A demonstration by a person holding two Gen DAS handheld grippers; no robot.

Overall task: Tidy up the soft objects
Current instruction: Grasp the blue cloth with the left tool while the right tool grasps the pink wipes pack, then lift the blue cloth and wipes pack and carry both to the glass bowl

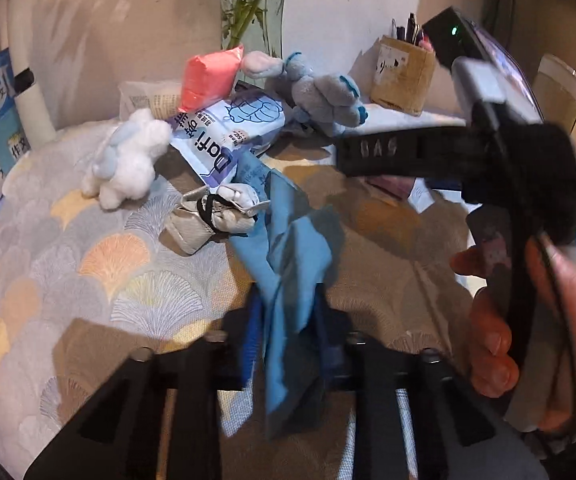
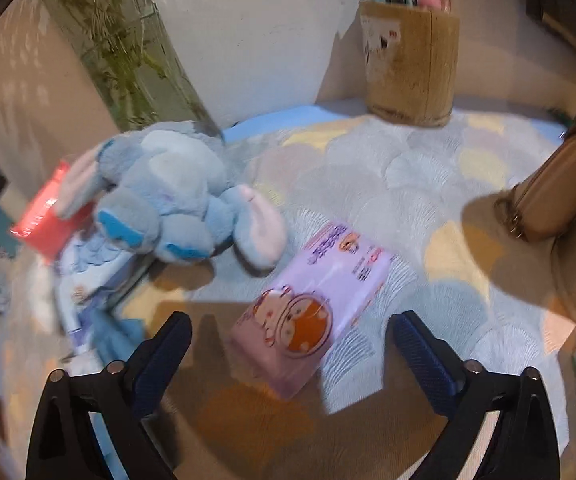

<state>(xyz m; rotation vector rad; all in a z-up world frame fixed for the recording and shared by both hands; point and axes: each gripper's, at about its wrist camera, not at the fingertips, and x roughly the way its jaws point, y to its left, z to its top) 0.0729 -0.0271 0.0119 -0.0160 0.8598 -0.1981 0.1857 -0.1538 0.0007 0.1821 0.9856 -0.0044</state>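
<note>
Two grippers are seen mid-task: the left gripper (image 1: 284,340) is clamped on a blue cloth (image 1: 288,248), the right gripper (image 2: 288,344) spread wide above a lilac tissue pack (image 2: 311,312), while plush toys and packets remain heaped toward the patterned mat's (image 1: 88,280) far edge.

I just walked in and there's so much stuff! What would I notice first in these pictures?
Probably the blue cloth pinched in the left gripper, hanging down over the fan-patterned tablecloth. Behind it sit a white plush bunny and a blue plush toy that leans against a red packet. The open right gripper points at a pink tissue pack lying just ahead of it.
</note>
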